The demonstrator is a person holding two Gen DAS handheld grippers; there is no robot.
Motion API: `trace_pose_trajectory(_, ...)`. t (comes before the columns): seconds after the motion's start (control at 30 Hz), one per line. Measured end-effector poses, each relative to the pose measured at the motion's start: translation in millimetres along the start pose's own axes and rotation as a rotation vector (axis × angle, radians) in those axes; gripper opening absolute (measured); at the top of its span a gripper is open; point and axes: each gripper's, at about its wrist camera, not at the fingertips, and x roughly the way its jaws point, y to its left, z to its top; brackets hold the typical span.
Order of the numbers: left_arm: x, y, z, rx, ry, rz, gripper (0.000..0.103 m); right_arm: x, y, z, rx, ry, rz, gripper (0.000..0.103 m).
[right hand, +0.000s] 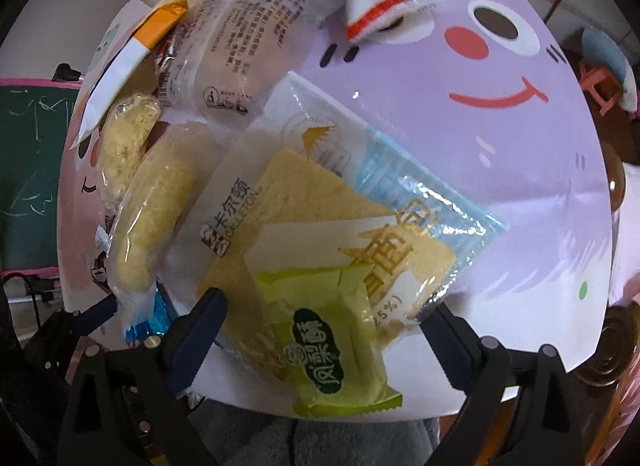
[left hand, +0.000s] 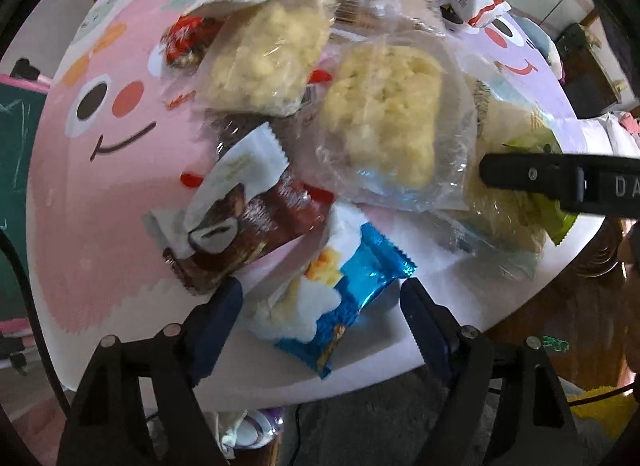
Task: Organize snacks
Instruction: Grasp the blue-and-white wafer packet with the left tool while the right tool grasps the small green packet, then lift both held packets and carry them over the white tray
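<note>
A pile of wrapped snacks lies on a table with cartoon faces, pink (left hand: pixel 80 193) on one half and purple (right hand: pixel 460 137) on the other. My left gripper (left hand: pixel 322 300) is open, its fingers either side of a blue and white snack packet (left hand: pixel 344 290). A brown chocolate cake packet (left hand: pixel 240 217) lies just left of it. Two clear bags of yellow puffed snack (left hand: pixel 384 121) lie beyond. My right gripper (right hand: pixel 326 320) is open around a green packet (right hand: pixel 336 342) that lies on a clear sandwich-bread pack (right hand: pixel 320 201). The right gripper's finger (left hand: pixel 560 177) shows in the left wrist view.
More packets are heaped at the far side: an orange and white one (right hand: pixel 160 21), a clear one with printed text (right hand: pixel 244 45), a white and red one (right hand: pixel 400 1). The table's near edge (left hand: pixel 360 382) is close under both grippers. A chalkboard (right hand: pixel 28 161) stands left.
</note>
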Motion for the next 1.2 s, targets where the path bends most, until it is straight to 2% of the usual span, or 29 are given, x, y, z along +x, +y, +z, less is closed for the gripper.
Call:
trace_pose_trajectory(0.03,1,-5,4,0.006,-0.003,0.008,0.077,-5,5,4,-0.003,-0.016,-0.005,0.081)
trace_pose_trajectory(0.07,1,-9,4,0.013,-0.011,0.016,0.067,-9,5,6,-0.006,-0.037,-0.006,0.068)
trace_pose_trajectory(0.1,-1,-14,5,0.028,-0.025,0.036,0.060,-15,3,9,-0.007,-0.059,0.000,0.062)
trace_pose_trajectory(0.17,-2,-24,8,0.047,-0.036,0.037,0.032,-21,-4,14,0.007,-0.074,0.028,0.040)
trace_pose_trajectory(0.23,-2,-30,11,0.051,-0.035,0.041,0.030,-22,-8,17,0.011,-0.078,0.055,0.032)
trace_pose_trajectory(0.37,-5,-32,14,0.028,-0.039,0.045,0.027,-28,-17,16,0.023,-0.086,0.090,0.023)
trace_pose_trajectory(0.6,-32,-6,-1,-0.025,-0.070,0.027,0.027,-38,-32,14,0.036,-0.106,0.086,0.021)
trace_pose_trajectory(0.77,-47,7,9,-0.063,-0.076,0.032,0.027,-31,-39,21,0.010,-0.103,0.062,0.021)
trace_pose_trajectory(1.07,-49,10,6,-0.086,-0.089,0.026,0.027,-36,-59,15,0.001,-0.106,0.064,0.022)
trace_pose_trajectory(1.2,-60,6,9,-0.096,-0.097,0.026,0.027,-51,-64,11,0.003,-0.128,0.055,0.018)
